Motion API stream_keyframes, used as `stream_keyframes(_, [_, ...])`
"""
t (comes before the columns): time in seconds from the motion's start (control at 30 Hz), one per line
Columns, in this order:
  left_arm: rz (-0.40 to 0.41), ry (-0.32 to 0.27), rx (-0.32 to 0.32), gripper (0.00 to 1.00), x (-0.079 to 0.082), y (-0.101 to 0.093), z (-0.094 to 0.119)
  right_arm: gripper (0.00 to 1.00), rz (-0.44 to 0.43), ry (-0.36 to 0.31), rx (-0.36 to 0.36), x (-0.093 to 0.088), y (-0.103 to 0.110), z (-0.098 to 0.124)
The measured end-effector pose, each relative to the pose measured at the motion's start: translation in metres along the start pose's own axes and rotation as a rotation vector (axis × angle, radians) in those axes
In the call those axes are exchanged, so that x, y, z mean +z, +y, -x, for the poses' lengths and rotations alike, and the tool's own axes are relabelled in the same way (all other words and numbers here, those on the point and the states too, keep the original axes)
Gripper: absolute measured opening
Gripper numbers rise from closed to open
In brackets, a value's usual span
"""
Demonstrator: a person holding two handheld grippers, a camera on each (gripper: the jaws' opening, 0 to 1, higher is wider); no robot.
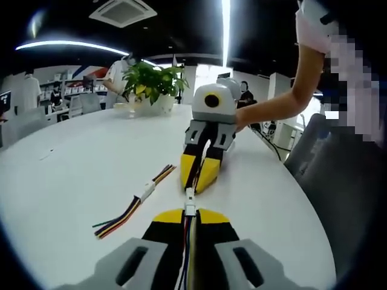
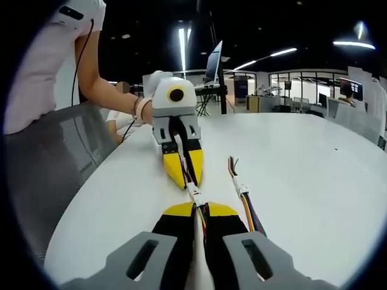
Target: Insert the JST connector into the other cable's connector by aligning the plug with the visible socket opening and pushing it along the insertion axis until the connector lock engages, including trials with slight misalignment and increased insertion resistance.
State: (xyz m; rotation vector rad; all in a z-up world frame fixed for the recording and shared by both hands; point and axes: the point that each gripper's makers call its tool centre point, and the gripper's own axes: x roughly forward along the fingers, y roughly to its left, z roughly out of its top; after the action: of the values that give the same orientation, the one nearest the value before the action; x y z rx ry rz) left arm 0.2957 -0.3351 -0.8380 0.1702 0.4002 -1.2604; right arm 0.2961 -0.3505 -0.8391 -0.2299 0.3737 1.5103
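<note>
Both your tongs are clamped shut on cable. In the left gripper view, the left gripper [image 1: 190, 219] pinches a multi-coloured wire bundle just behind its white JST connector [image 1: 190, 205], which sticks out past the yellow jaw tips. The right gripper [image 1: 200, 175] faces it nose to nose, closed on the other cable. In the right gripper view, the right gripper [image 2: 201, 211] holds its own wires the same way, with a white connector [image 2: 195, 193] bridging the gap to the left gripper [image 2: 184, 172]. Whether the two housings are only touching or partly seated, you cannot tell from either view.

The work sits over the white table [image 1: 78, 157], toward its edge nearest the grey chair [image 2: 54, 175]. A second, already joined cable pair [image 1: 134, 204] lies flat on the table just beside the grippers.

Handling judgement: these parts are very light, the plastic housings small and brittle, the wires limp. Grip close behind the housing, as now; held further back, the wires will likely buckle under push. Keep both axes in line.
</note>
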Motion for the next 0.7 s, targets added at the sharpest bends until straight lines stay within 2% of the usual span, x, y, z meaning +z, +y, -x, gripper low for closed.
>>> stream_keyframes(0.43, [-0.035,0.002,-0.007,0.0,0.0039,-0.0004,-0.0021,0.03,0.014,0.005,0.004,0.0012,0.0012,-0.0032])
stream_keyframes(0.7, [-0.049,-0.012,-0.02,0.0,0.0079,-0.0009,-0.0025,0.02,-0.033,-0.017,-0.005,0.003,0.0013,-0.0007])
